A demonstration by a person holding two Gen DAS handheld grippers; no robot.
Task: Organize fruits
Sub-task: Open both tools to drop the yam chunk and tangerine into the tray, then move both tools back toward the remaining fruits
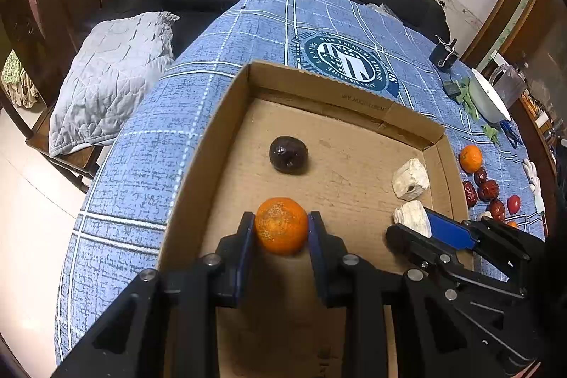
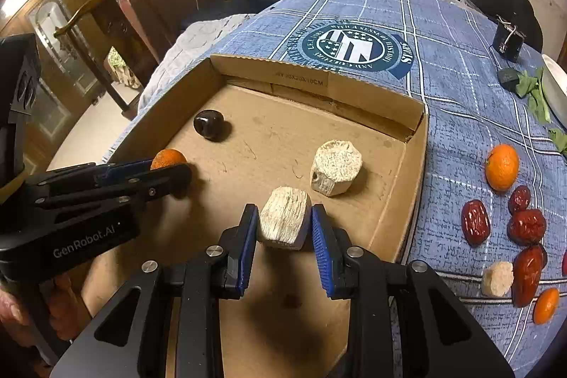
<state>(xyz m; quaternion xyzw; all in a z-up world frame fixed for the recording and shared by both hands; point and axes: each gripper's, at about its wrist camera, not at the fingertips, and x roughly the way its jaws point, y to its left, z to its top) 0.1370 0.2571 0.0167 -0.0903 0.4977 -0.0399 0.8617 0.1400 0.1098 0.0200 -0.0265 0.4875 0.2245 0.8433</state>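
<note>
Holding small round orange mandarin between blue-padded jaws of left gripper, pads clamped on both flanks, fruit low over floor of shallow brown cardboard box, likely for set-down. Right gripper clamped on pale fibrous cut chunk, same box, near right wall. Beyond: second pale chunk, dark round fruit already inside. Outside on blue checked table cloth: loose mandarin, wrinkled red dates unsorted.

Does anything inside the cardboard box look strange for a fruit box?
Yes. Two pale, rough woody chunks are in the brown cardboard box: one lies loose, the other sits between the right gripper's pads. They do not look like fruit.
</note>
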